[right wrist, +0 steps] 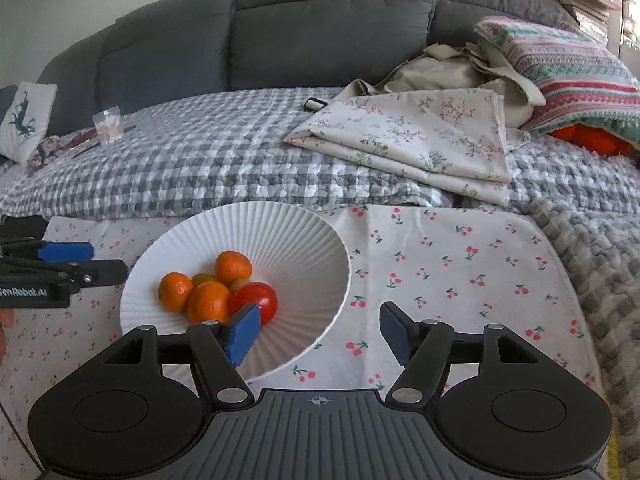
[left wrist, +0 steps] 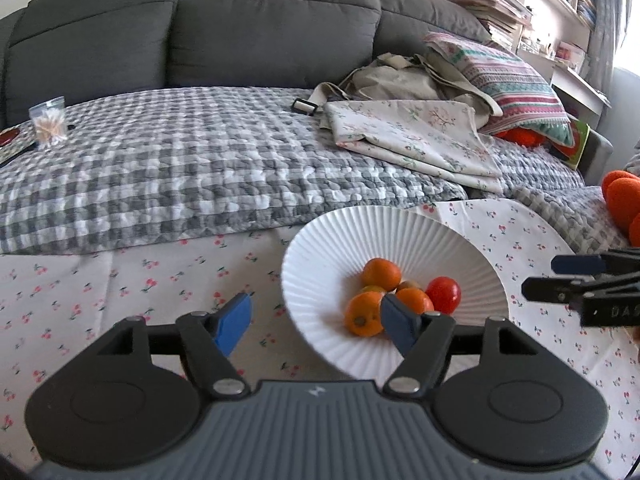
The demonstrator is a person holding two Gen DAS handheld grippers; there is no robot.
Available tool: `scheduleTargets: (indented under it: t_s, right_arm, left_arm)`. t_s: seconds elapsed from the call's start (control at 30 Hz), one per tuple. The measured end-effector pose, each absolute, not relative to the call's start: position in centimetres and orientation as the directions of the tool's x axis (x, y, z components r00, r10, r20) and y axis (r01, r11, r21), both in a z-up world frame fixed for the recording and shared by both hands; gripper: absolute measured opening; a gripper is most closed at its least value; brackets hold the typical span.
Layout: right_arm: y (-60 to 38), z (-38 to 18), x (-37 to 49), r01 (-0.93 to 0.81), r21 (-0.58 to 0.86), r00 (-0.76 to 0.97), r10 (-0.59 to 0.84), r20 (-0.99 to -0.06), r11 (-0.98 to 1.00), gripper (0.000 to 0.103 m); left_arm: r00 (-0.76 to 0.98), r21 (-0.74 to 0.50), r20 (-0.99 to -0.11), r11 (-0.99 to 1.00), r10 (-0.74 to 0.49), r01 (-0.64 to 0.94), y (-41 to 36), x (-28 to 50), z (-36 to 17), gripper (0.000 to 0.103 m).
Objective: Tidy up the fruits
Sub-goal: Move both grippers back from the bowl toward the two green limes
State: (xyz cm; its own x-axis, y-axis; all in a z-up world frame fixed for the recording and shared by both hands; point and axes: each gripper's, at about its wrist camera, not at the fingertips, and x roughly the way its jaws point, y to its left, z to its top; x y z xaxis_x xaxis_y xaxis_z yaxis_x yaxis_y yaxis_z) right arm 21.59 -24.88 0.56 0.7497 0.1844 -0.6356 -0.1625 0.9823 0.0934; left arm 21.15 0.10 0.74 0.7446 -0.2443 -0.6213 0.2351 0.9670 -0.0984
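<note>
Five or six small round fruits lie heaped in the well of the white ribbed ceramic plate (left wrist: 320,248), which sits on the cherry-print cloth surface (left wrist: 120,280) in front of the grey sofa: three orange mandarins (right wrist: 233,266), one glossy red tomato (right wrist: 256,300) and a greenish-yellow fruit mostly hidden under them. All look light; the mandarins' skin should give a little under the pads, while the tomato is smooth, slippery and easy to bruise, so a soft pinch across its widest part seems safest. The plate is stiff and breakable, best taken by its rim.

The left hand-held gripper (left wrist: 316,322) stands wide apart with nothing between its blue pads, over the plate's near-left edge. The right hand-held gripper (right wrist: 320,330) is likewise spread and empty, over the near-right edge.

Only the left view shows fuzzy orange balls (left wrist: 622,200) at the far right; only the right view shows a cream pouch with a teal figure (right wrist: 24,118) on the left
</note>
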Motion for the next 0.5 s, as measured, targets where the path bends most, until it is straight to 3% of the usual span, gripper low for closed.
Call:
scheduleTargets:
  t_s: [0.1, 0.5]
  right_arm:
    - [-24.9, 1.3, 21.1, -0.184, 0.093, 0.753, 0.201, -0.627, 0.979, 0.073]
    - [-23.2, 2.7, 18.1, -0.283, 0.087, 0.728, 0.274, -0.628, 0.955, 0.075]
  left_arm:
    - [0.739, -0.092, -0.632, 0.970, -0.232, 0.226, 0.7, 20.3, 0.9, 0.071]
    - [0.696, -0.096, -0.672, 0.962, -0.253, 0.257, 0.3, 17.1, 1.0, 0.071]
